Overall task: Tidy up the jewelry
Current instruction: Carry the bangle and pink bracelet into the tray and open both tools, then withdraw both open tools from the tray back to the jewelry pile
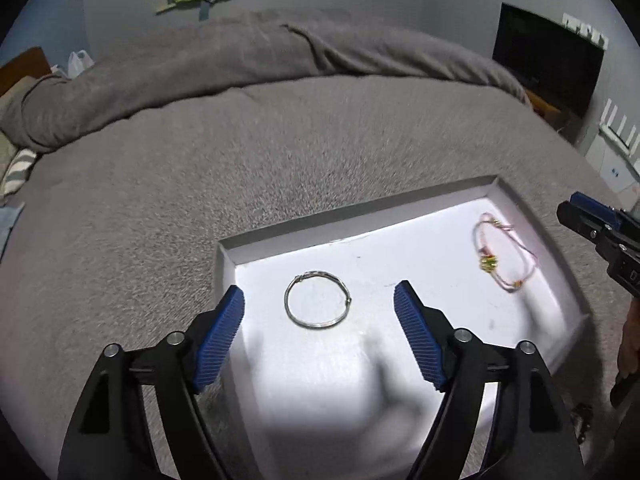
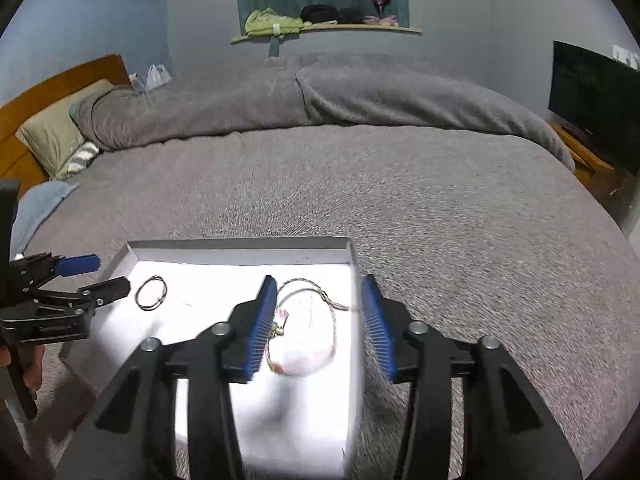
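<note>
Two hand-held tools tilt down over a shallow white cardboard tray (image 1: 532,216) on a grey fleecy bed (image 1: 200,184). The left tool (image 1: 319,300), jaws wide, frames a thin silver bangle (image 1: 318,300) lying flat; the right tool (image 2: 319,294), part-open and empty, straddles a pink beaded cord bracelet (image 2: 316,344).

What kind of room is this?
Most likely a bedroom. There is a big bed with a grey blanket, a pillow against a wooden headboard, and a dark screen to one side.
</note>
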{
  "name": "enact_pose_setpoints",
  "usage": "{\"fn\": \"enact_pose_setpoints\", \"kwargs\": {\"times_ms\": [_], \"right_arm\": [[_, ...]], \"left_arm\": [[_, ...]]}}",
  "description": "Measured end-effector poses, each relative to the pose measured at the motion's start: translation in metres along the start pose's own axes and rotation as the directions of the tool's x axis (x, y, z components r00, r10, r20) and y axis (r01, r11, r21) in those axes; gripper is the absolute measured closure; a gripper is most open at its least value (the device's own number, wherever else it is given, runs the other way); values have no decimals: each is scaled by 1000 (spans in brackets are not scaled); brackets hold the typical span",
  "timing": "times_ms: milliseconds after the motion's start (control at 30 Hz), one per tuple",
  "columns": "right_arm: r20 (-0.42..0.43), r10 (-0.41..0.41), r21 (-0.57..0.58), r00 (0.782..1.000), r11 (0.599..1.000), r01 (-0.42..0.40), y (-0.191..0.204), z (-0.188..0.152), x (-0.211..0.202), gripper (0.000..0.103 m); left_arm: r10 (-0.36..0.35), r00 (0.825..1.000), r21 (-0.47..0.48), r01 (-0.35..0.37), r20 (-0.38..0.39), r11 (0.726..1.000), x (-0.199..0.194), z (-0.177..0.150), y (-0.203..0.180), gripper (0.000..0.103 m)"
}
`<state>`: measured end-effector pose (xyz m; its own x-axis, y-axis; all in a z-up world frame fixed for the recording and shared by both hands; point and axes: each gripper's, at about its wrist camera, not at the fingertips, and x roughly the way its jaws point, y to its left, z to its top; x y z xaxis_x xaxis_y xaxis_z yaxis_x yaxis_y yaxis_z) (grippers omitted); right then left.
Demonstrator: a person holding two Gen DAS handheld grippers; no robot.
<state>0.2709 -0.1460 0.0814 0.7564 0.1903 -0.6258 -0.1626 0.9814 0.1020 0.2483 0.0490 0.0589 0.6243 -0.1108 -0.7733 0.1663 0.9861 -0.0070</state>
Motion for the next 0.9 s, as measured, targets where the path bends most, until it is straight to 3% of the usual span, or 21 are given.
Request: {"fn": "enact_pose_setpoints", "kwargs": {"times_ms": [100, 233, 267, 467, 900], "right_arm": [[7, 19, 21, 1000, 1000, -19, -5, -7, -22, 53], [32, 15, 17, 999, 1000, -16, -6, -22, -57, 25], [29, 24, 15, 999, 1000, -25, -6, -27, -65, 22], [17, 67, 3, 998, 998, -67, -6, -53, -101, 14], [23, 88, 43, 996, 995, -89, -12, -119, -141, 11]], "left_arm": [[-9, 999, -14, 10, 35, 1000, -22, -10, -1, 19], [-10, 998, -46, 13, 56, 999, -48, -27, 0, 17], [-4, 998, -46, 7, 66, 999, -55, -31, -1, 16], [40, 991, -19, -37, 129, 999, -96, -64, -7, 10], [16, 978, -90, 3, 208, 996, -132, -126, -17, 9]]}}
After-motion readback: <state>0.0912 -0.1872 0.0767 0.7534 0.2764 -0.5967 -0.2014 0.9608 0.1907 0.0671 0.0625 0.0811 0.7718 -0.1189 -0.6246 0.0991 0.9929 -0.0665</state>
